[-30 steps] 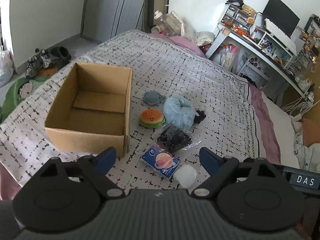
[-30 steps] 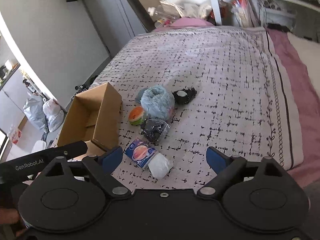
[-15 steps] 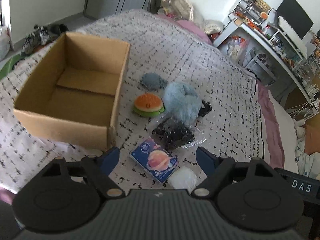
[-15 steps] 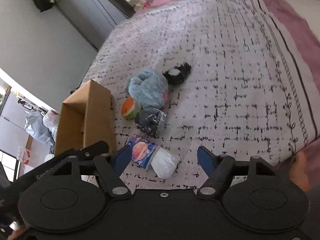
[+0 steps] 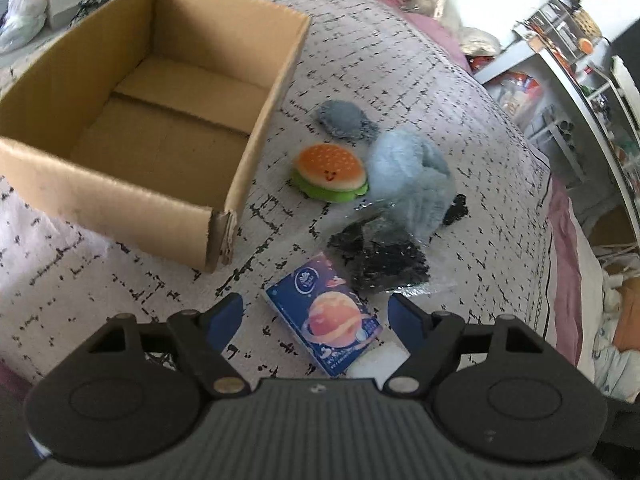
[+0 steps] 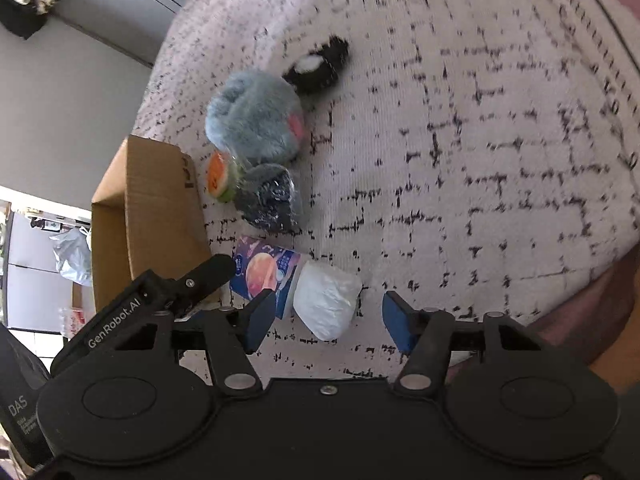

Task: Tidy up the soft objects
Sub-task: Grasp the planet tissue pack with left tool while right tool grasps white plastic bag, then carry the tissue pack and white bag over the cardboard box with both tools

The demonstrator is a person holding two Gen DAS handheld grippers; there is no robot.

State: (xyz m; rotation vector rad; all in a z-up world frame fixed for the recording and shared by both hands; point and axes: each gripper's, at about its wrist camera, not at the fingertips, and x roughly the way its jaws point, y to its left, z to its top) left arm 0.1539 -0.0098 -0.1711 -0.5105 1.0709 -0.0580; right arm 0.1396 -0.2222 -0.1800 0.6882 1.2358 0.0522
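An empty cardboard box (image 5: 152, 92) stands open on the bed, also in the right wrist view (image 6: 156, 216). Beside it lie a burger plush (image 5: 330, 172), a grey-blue pad (image 5: 344, 120), a fluffy light-blue plush (image 5: 412, 184), a black bundle in clear wrap (image 5: 380, 260), a small black-and-white plush (image 6: 318, 66), a blue tissue pack (image 5: 326, 326) and a white soft lump (image 6: 326, 304). My left gripper (image 5: 316, 318) is open, low over the tissue pack. My right gripper (image 6: 328, 320) is open around the white lump, not touching it.
The bed has a white quilt with black dashes (image 6: 480, 160) and a mauve edge (image 5: 560, 208). A desk and shelves with clutter (image 5: 580, 52) stand at the right. Bags (image 5: 24, 12) lie on the floor at the left.
Both grippers have moved forward and down toward the pile. The tissue pack now sits between the left fingers and the white lump between the right fingers. Both stayed open.
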